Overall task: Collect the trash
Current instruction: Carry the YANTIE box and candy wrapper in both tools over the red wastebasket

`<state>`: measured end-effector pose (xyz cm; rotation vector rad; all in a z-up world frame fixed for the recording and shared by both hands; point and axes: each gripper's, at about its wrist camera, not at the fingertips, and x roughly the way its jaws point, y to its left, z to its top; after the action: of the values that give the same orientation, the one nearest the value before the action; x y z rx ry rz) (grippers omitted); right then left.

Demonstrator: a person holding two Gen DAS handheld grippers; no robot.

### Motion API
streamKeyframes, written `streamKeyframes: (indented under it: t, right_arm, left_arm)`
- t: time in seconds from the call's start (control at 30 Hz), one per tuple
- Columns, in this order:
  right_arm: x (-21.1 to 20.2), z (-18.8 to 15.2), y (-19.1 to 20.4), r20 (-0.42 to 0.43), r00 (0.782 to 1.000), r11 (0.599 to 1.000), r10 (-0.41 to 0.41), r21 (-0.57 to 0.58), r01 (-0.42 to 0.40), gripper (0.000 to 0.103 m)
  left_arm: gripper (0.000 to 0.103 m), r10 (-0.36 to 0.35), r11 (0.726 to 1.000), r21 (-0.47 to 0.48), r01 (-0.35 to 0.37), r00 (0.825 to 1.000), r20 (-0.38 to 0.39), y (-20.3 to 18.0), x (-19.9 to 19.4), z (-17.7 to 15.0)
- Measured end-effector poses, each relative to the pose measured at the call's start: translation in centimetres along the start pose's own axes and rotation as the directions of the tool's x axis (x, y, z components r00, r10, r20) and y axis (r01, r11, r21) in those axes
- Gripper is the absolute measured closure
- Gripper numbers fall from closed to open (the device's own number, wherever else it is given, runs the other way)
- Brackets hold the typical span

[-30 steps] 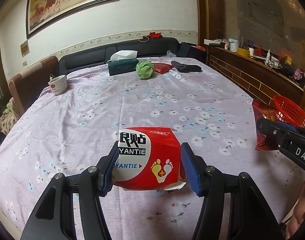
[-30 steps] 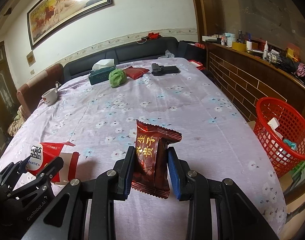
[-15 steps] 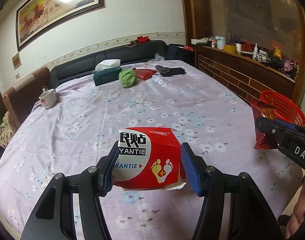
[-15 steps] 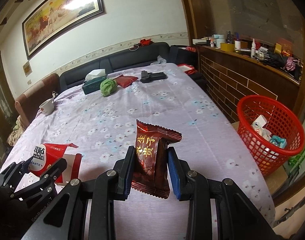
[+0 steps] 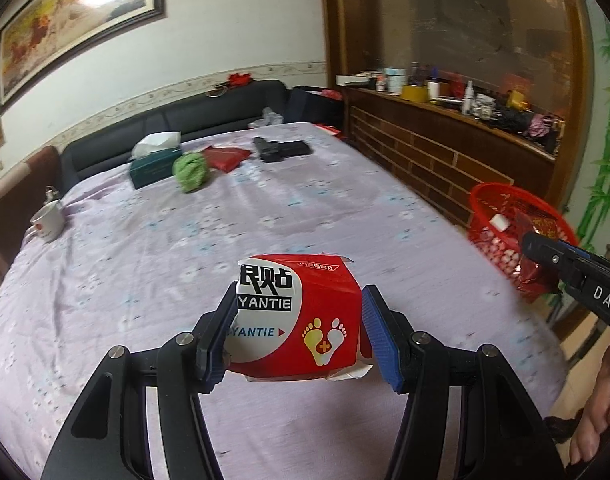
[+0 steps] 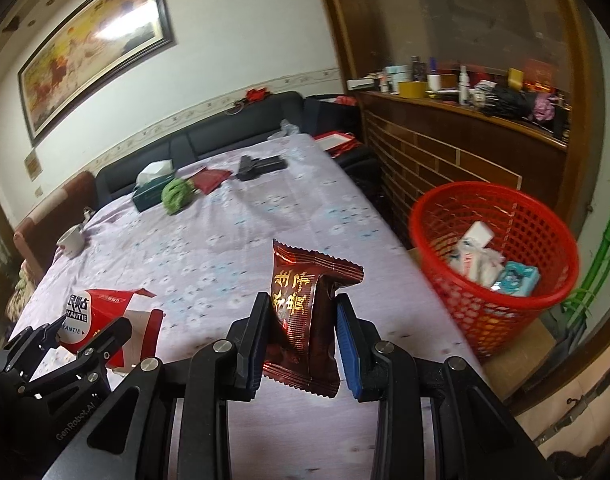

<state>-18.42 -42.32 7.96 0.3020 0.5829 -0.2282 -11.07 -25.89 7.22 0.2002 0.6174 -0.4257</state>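
Observation:
My left gripper (image 5: 297,322) is shut on a torn red and white foot-patch box (image 5: 301,320), held above the lilac flowered tablecloth (image 5: 225,224). My right gripper (image 6: 303,334) is shut on a dark red snack wrapper (image 6: 305,312), held over the table's right side. The red mesh trash basket (image 6: 493,200) stands on the floor to the right, with several bits of white and teal packaging inside. The basket (image 5: 485,200) and the wrapper (image 5: 537,276) also show in the left wrist view. The box (image 6: 93,312) in the left gripper (image 6: 69,332) shows at the lower left of the right wrist view.
At the far end lie a green crumpled ball (image 5: 191,172), a tissue box (image 5: 153,160), a red packet (image 5: 225,157) and a black object (image 5: 281,148). A white mug (image 5: 47,222) stands at the left. A brick counter (image 6: 445,152) runs along the right.
Both grippers have swung to the right with their loads held. The red basket now lies much closer and larger in both views.

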Motion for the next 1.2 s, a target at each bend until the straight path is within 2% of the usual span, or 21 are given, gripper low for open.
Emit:
streamKeyframes:
  t: [0.3,0.4,0.57,0.8,0.97,1.2]
  right_arm:
    - [-2.2,2.0,-7.7,0.04,0.992,0.989,-0.117,0.094,0.112,0.068]
    - [-2.5,2.5,-9.9,0.032,0.991,0.984,-0.13,0.125,0.125,0.068]
    - [-2.6,3.5,-12.9,0.016,0.991,0.978,-0.129,0.165,0.125,0.068]
    - [-1.6,5.4,-17.5,-0.014,0.995,0.965,-0.103,0.242,0.103,0.068]
    - [-0.3,6.7,-20.0,-0.042,0.996,0.957,-0.083,0.276,0.092,0.067]
    - [1.5,7.8,-21.3,-0.059,0.994,0.956,-0.087,0.277,0.1,0.067]
  left_arm:
    - [0.044,-0.14,0.989,0.046,0.141,0.99,-0.02,-6.3,1.5,3.4]
    - [0.044,-0.201,0.977,0.059,0.203,0.979,-0.031,-8.5,2.2,4.5]
    - [0.044,-0.311,0.945,0.084,0.315,0.948,-0.065,-12.5,3.6,6.2]
    - [0.044,-0.359,0.924,0.11,0.366,0.93,-0.078,-16.4,5.9,8.3]
    - [0.044,-0.363,0.919,0.126,0.373,0.927,-0.1,-18.8,8.0,8.8]
    - [0.044,-0.367,0.914,0.133,0.383,0.921,-0.132,-20.7,10.1,8.6]
